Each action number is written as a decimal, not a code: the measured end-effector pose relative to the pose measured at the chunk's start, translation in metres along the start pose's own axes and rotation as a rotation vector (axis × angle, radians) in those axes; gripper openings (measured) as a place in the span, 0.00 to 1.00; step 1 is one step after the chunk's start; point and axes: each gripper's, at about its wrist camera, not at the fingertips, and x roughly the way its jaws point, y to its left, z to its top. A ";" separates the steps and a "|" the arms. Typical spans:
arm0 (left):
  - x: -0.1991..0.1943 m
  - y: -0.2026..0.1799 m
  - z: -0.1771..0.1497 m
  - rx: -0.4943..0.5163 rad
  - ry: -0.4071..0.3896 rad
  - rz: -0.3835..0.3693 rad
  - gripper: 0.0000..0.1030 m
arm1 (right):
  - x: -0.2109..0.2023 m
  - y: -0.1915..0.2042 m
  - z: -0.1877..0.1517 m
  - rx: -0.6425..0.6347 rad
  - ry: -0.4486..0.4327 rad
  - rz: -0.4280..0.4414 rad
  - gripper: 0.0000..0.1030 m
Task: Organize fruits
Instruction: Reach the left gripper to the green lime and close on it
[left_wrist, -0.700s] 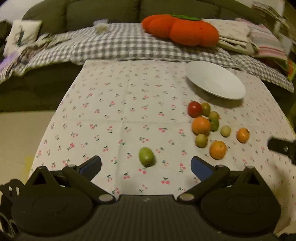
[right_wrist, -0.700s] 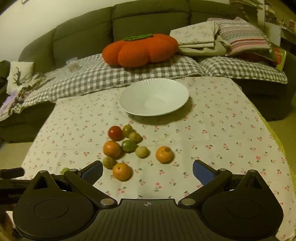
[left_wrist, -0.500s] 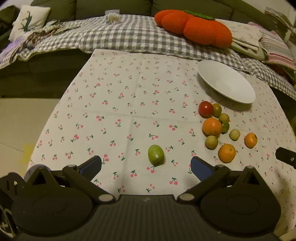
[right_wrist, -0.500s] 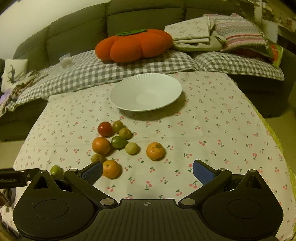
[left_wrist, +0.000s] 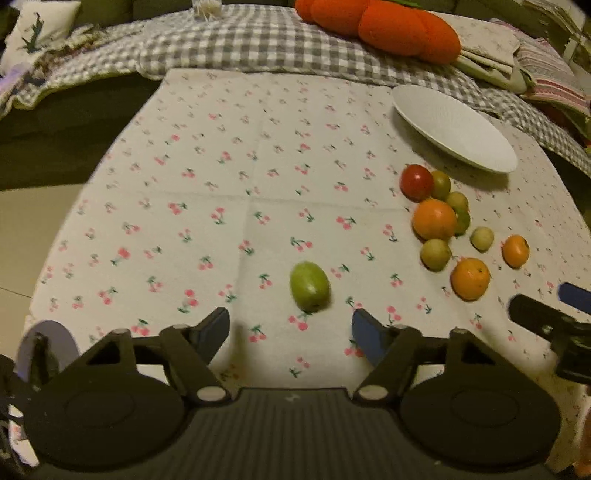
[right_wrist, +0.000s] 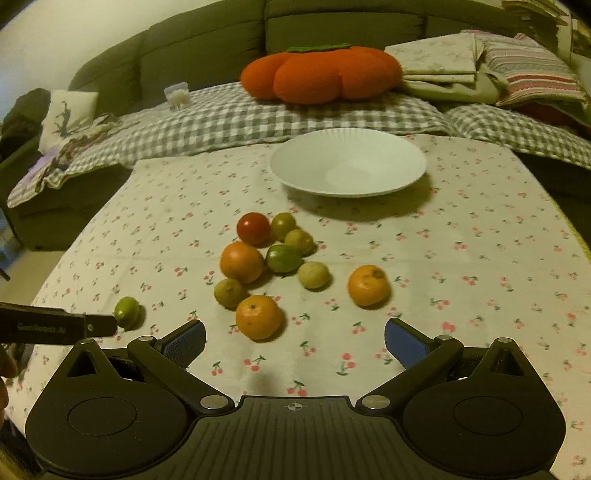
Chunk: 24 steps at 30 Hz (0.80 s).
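Before the wide-open left hand-held gripper (left_wrist: 290, 330), a green fruit (left_wrist: 309, 286).

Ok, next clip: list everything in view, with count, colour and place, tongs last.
plate: one, white, empty, far side of the cloth.
tomato: one, red, far end of the cluster.
oranges: three, orange, in and beside the cluster.
small green fruits: five, green to yellowish, in the cluster.
lone green fruit: one, green, apart, left of the cluster.
tablecloth: one, white with cherry print, covering the table.
pumpkin cushion: one, orange, on the sofa.
checked blanket: grey and white, over the sofa seat.
left tongs: open, just short of the lone green fruit.
right tongs: open, near the closest orange.
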 end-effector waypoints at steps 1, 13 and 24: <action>0.001 0.000 0.000 0.000 -0.001 -0.004 0.69 | 0.004 -0.001 -0.002 -0.012 -0.016 -0.010 1.00; 0.019 -0.001 0.002 0.017 -0.007 -0.028 0.44 | 0.039 0.016 -0.011 -0.075 -0.043 -0.031 0.90; 0.028 -0.006 0.005 0.055 -0.047 -0.008 0.24 | 0.056 0.021 -0.006 -0.082 -0.058 -0.036 0.66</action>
